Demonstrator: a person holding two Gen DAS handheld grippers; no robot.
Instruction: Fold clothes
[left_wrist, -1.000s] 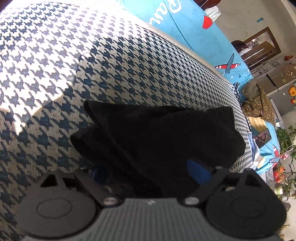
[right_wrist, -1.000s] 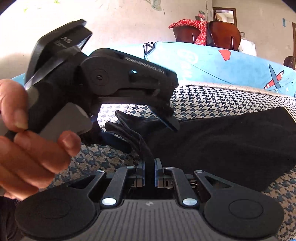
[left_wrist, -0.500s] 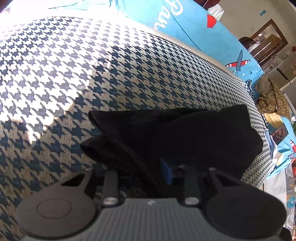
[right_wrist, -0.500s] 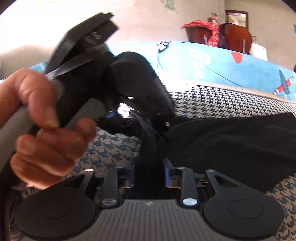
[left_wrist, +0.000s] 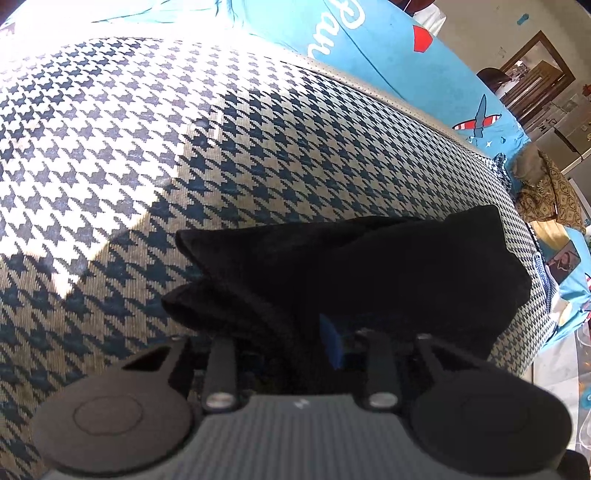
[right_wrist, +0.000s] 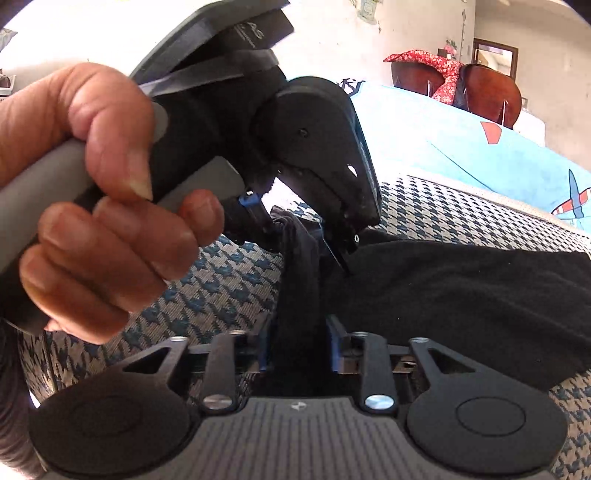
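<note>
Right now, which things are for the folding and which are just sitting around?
For the folding:
- black garment
- left hand-held gripper, closed on its bunched end
- right hand-held gripper, fabric between its fingers
- houndstooth cushion under it

Just lying about:
- blue airplane-print sheet
- red flowery cloth on the chairs
- brown patterned cloth

You see a matt black cloth garment (left_wrist: 369, 273) lying on coarse woven houndstooth upholstery (left_wrist: 184, 147). Your right gripper (right_wrist: 299, 347) is matt black plastic with a ribbed grey body and shiny metal screws (right_wrist: 378, 400); behind lies smooth blue printed fabric (right_wrist: 461, 147).
</note>
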